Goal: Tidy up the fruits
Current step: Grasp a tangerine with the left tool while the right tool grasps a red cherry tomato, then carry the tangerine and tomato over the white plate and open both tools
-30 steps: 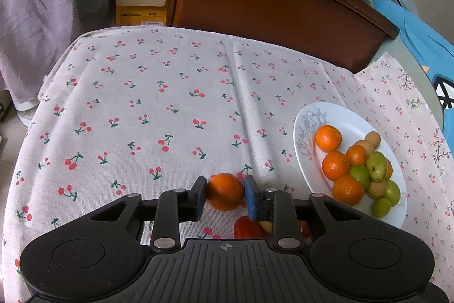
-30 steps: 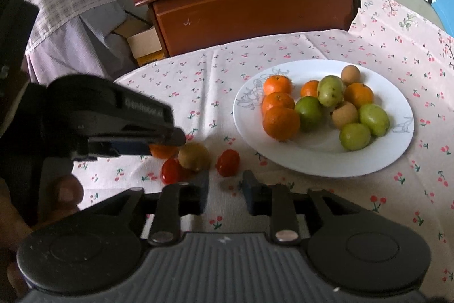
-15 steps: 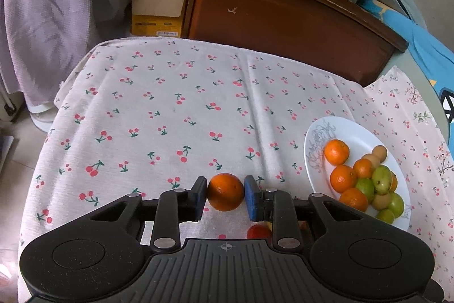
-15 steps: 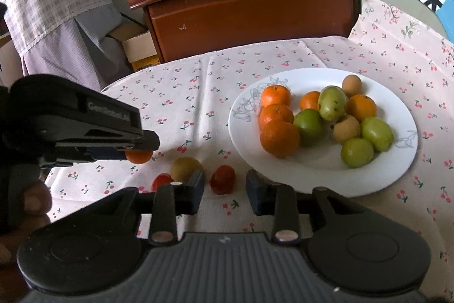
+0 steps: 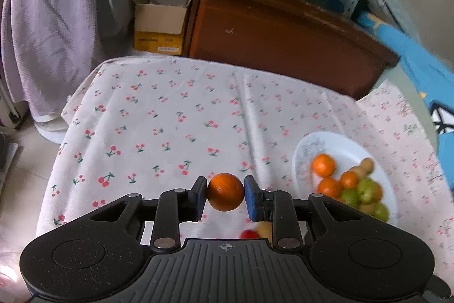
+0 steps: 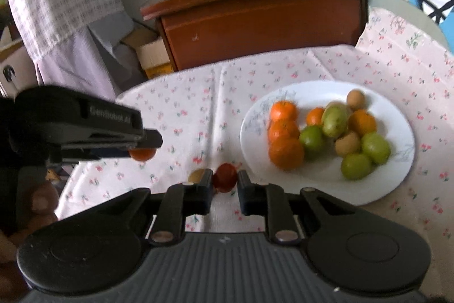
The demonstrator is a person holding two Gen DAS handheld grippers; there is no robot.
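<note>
One orange (image 5: 225, 195) — left gripper (image 5: 225, 196)

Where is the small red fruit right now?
In the right wrist view, the red fruit lies on the tablecloth between the right gripper fingers, left of the plate.

Bare cloth (image 5: 176, 132) left of plate (image 5: 326, 142)

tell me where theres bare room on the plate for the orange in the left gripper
The plate's near rim and its left side with the grey print are bare. The middle and right are crowded with oranges and green fruit. The left gripper holds the orange over the cloth, left of the plate.
</note>
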